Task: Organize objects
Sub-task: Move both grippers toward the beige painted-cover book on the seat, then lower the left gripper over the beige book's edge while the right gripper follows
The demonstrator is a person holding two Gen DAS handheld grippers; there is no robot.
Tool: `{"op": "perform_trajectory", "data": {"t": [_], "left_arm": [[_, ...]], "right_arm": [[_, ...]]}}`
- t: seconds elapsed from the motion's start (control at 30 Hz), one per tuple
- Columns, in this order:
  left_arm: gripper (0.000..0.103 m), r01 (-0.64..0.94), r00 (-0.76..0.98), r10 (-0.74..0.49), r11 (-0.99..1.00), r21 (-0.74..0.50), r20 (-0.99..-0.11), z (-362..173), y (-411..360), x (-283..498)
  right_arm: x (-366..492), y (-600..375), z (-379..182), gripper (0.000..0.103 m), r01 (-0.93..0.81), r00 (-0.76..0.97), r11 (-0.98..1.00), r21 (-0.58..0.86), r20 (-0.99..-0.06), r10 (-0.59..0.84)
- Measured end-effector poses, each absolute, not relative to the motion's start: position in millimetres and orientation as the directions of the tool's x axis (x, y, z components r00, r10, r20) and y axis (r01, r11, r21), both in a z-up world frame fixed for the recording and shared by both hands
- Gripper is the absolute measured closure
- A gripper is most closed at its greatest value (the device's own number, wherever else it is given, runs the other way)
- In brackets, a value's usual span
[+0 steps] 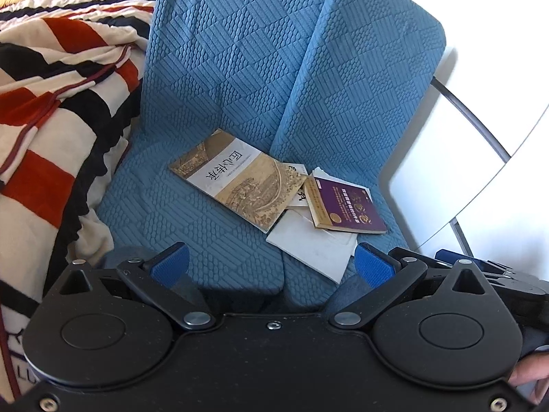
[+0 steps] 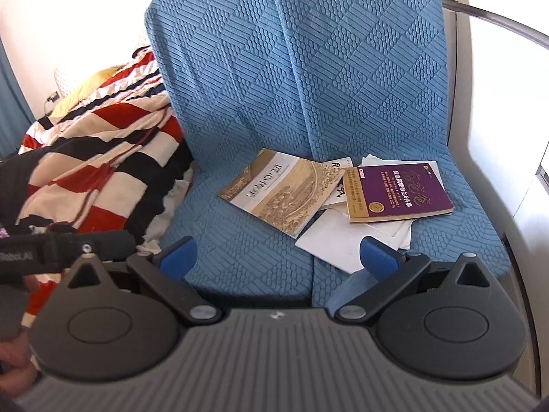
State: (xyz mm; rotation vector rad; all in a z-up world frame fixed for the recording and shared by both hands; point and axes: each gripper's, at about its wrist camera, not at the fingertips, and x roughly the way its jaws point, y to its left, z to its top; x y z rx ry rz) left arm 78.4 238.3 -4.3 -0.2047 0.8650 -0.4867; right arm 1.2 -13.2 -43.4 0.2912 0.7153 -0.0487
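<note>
So both grippers hover over the front edge of a blue seat (image 1: 212, 206), jaws spread wide and holding nothing. The left gripper (image 1: 271, 264) has its blue pads (image 1: 171, 264) out over the seat's front, and the books sit just ahead of it, a bit to its right side. The right gripper (image 2: 278, 254) is in about the same spot from its own camera, with its right pad overlapping the near corner of the white sheet (image 2: 329, 240) in the picture; can't tell if it actually touches. The pile itself: a tan book (image 1: 236, 178) lies flat and skewed on the seat, its right end resting over a white booklet (image 2: 338, 185) with black characters. Next to that, a purple book (image 2: 398, 189) lies on top of some white papers, close to the seat's right edge. The white sheet pokes out from under both books toward the grippers. A red, black and white striped blanket (image 1: 51, 120) is heaped to the left of the seat, well apart from the books. In the right view the left gripper's body shows at the far left edge.
</note>
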Motion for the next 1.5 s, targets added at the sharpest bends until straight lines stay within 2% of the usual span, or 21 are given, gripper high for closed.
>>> {"op": "perform_trajectory", "data": {"t": [0.57,0.97,1.23,1.37,1.5], "left_arm": [[0.0,0.309,0.541,-0.472,0.881,-0.357,-0.696,-65.9,218.8,156.3],[0.0,0.326,0.539,-0.426,0.901,-0.286,-0.727,-128.5,188.2,210.0],[0.0,0.322,0.512,-0.44,0.894,-0.311,-0.738,-168.3,180.8,230.1],[0.0,0.345,0.518,-0.447,0.89,-0.3,-0.73,-183.8,170.2,234.6],[0.0,0.357,0.502,-0.455,0.883,-0.303,-0.735,-198.6,160.9,241.1]], "right_arm": [[68.6,-26.7,-102.2,0.0,0.174,0.738,0.955,0.24,-0.673,0.034],[119.8,-53.0,-148.4,0.0,0.193,0.754,0.959,0.209,-0.656,-0.009],[146.7,-66.7,-170.7,0.0,0.195,0.757,0.963,0.185,-0.653,-0.027],[162.9,-76.4,-184.7,0.0,0.16,0.788,0.963,0.216,-0.615,0.007],[189.7,-90.3,-193.8,0.0,0.155,0.773,0.952,0.265,-0.633,0.051]]}}
